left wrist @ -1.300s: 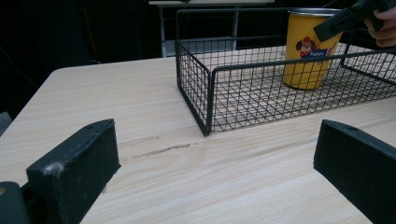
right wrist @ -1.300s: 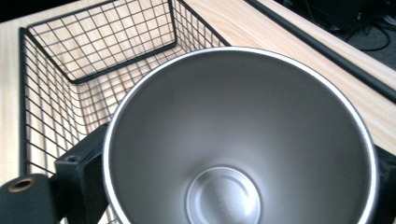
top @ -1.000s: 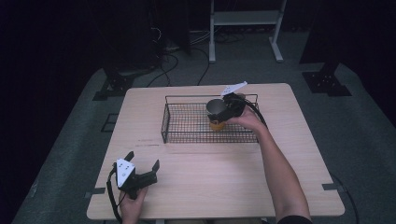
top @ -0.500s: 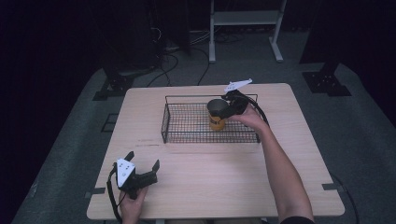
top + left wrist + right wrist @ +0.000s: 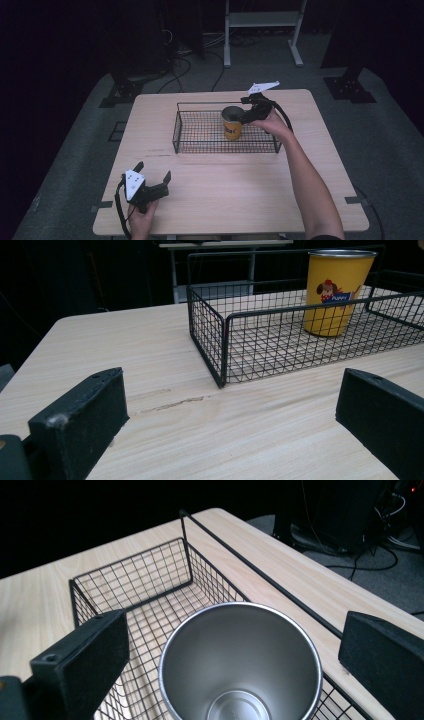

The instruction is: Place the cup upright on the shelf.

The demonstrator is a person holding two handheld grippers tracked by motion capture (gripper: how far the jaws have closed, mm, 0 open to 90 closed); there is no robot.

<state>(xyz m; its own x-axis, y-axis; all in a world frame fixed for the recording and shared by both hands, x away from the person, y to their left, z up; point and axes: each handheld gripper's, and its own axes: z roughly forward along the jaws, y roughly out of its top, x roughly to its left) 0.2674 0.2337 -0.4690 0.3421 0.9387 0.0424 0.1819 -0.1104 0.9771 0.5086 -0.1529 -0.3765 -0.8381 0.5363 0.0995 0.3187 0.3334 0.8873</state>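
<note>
Cup (image 5: 232, 125) stands upright inside wire basket (image 5: 200, 131), my right gripper (image 5: 235, 645) spread just above its rim, left gripper (image 5: 150, 185) spread, idle on near-left surface (image 5: 240, 190).

One readable label: "Puppy", in small white letters on a blue banner across the yellow cup (image 5: 334, 292), just beside a cartoon dog in a red cap, seen in the left gripper view. Same label on the yellow cup in the high view, there too small and blurred to read. Inside of the cup's steel bottom, in the right gripper view, faintly embossed, not legible. No other text, number or sign legible on the wire basket (image 5: 235, 335), the worktop (image 5: 125, 350) or the background gear.
</note>
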